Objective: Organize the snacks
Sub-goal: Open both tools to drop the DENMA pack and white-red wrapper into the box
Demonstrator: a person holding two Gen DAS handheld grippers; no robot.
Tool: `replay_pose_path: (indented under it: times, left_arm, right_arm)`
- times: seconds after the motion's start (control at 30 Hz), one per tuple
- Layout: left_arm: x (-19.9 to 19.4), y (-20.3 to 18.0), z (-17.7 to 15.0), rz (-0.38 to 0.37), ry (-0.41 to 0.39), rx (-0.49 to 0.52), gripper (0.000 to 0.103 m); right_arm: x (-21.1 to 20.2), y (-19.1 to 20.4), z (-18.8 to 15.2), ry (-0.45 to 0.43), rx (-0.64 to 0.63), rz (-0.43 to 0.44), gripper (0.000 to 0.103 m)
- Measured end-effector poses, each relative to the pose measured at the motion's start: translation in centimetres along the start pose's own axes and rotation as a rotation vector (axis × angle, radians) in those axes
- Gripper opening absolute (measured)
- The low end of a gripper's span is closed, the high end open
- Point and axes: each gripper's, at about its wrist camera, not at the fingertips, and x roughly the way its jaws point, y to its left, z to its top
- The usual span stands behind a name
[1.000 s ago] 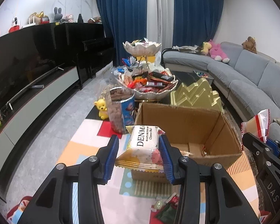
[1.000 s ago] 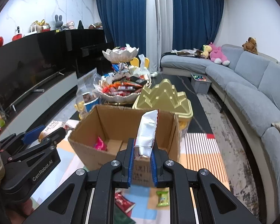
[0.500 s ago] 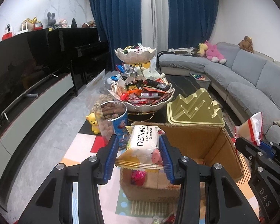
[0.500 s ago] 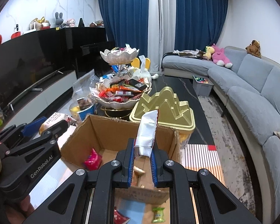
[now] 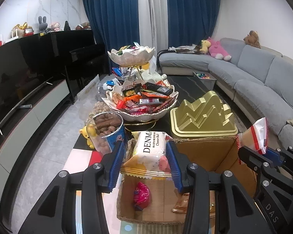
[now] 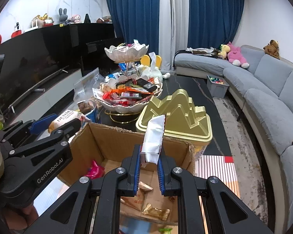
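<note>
Nearest, we hold two packets, one per gripper. Our left gripper [image 5: 145, 164] is clamped on the Denmark Cheese Ball packet [image 5: 151, 152]; our right gripper [image 6: 148, 164] is pinched tight on the white sachet [image 6: 154, 139]. Both hang above the open cardboard box [image 6: 127, 136], which already contains one pink wrapped sweet [image 5: 142, 196] and at least two gold-wrapped pieces [image 6: 156, 213]. We judge the step in hand to be delivery to the box; the next move calls for lowering each packet inside the walls and parting the fingers. Beyond the box we count one gold mountain-shaped tin [image 5: 203, 115], one tub of chocolate biscuits [image 5: 107, 130], and one two-tier snack stand [image 5: 140, 105], both tiers heaped.
</note>
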Motion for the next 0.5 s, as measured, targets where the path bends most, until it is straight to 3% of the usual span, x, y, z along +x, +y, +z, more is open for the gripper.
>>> replay_pose_path:
  times: [0.17, 0.23, 0.3, 0.5]
  left_arm:
    - [0.2, 0.2, -0.1, -0.005, 0.005, -0.003, 0.047]
    - [0.1, 0.2, -0.2, 0.000, 0.003, -0.006, 0.057]
    - [-0.2, 0.4, -0.2, 0.002, -0.004, -0.017, 0.067]
    - [-1.4, 0.7, -0.1, 0.018, -0.013, -0.018, 0.075]
  right_arm:
    - [0.3, 0.2, 0.2, 0.002, -0.013, 0.007, 0.019]
    - [0.2, 0.3, 0.3, -0.001, -0.020, 0.005, 0.030]
    - [-0.2, 0.3, 0.4, -0.018, -0.021, -0.001, 0.049]
    - [-1.7, 0.4, 0.6, -0.045, -0.019, -0.025, 0.061]
